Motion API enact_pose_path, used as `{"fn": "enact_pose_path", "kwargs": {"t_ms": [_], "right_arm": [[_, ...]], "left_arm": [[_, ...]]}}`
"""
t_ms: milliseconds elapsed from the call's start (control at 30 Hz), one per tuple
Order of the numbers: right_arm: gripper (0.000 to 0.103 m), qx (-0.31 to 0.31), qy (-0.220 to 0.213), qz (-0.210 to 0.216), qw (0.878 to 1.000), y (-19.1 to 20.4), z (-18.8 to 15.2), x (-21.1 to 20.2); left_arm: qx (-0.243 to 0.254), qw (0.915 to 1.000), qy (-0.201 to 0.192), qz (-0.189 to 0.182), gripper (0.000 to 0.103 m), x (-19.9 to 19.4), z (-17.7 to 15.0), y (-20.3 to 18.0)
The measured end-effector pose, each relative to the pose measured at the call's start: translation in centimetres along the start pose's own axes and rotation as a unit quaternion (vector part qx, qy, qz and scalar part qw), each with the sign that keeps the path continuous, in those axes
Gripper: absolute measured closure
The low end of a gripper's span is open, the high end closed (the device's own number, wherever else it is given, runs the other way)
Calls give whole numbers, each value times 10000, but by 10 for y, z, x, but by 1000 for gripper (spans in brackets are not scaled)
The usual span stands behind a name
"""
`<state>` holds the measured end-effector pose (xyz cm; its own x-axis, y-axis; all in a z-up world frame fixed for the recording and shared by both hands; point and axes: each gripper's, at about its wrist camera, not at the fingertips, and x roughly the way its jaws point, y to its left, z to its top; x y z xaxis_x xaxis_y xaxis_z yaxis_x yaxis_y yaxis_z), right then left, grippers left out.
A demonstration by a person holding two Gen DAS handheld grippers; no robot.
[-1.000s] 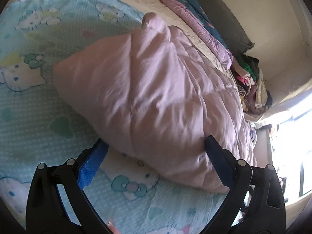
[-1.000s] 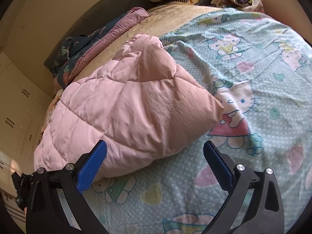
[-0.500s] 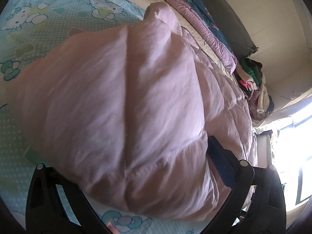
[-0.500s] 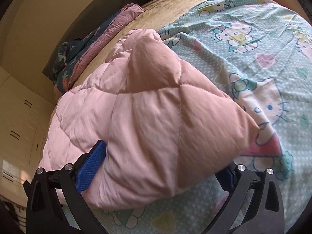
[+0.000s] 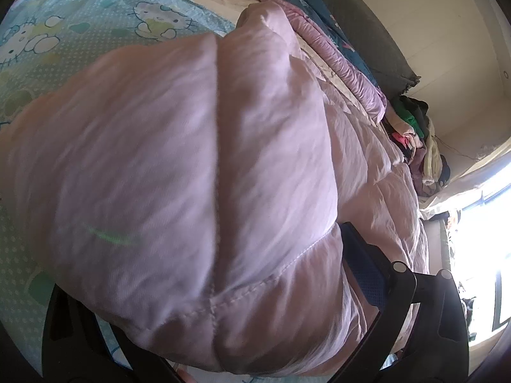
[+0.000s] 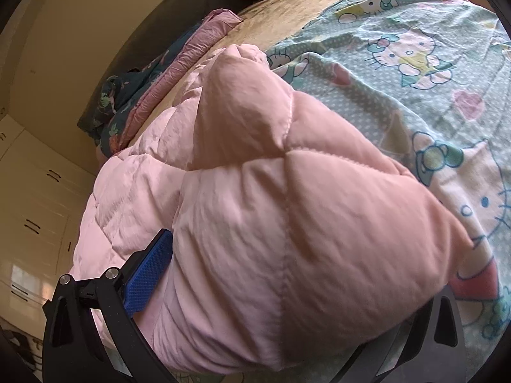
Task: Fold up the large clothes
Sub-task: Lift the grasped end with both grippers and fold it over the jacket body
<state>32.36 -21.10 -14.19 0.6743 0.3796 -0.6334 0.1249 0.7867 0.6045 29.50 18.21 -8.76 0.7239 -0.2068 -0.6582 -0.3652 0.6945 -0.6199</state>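
Bedroom, cartoon-cat sheet [image 6: 415, 73] — one pink quilted garment [image 6: 271, 239]; two grippers, left [image 5: 220, 290] and right [image 6: 306, 287], both spread wide around it.

Bed [image 6: 287, 9] under a cartoon-cat sheet [image 6: 415, 73]
A folded pink quilted comforter [image 6: 271, 239] lies on the sheet; a purple-and-floral blanket [image 6: 179, 73] runs along the bed's far edge.
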Motion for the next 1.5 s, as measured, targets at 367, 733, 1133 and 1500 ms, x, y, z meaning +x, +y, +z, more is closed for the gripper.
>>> {"fn": "enact_pose_path", "kwargs": {"t_ms": [367, 733, 1133, 1500], "right_arm": [[44, -437, -76, 402, 9982, 10, -1, -3], [63, -1467, -346, 67, 9886, 46, -1, -20], [68, -1992, -543, -8, 9785, 78, 0, -39], [69, -2200, -614, -33, 9736, 90, 1, -53]], "left_arm": [[399, 9988, -206, 184, 24, -11, -2, -10], [971, 9933, -392, 488, 59, -23, 3, -37], [1346, 9877, -556, 568, 67, -41, 4, -57], [1474, 9857, -606, 555, 68, -55, 7, -63]]}}
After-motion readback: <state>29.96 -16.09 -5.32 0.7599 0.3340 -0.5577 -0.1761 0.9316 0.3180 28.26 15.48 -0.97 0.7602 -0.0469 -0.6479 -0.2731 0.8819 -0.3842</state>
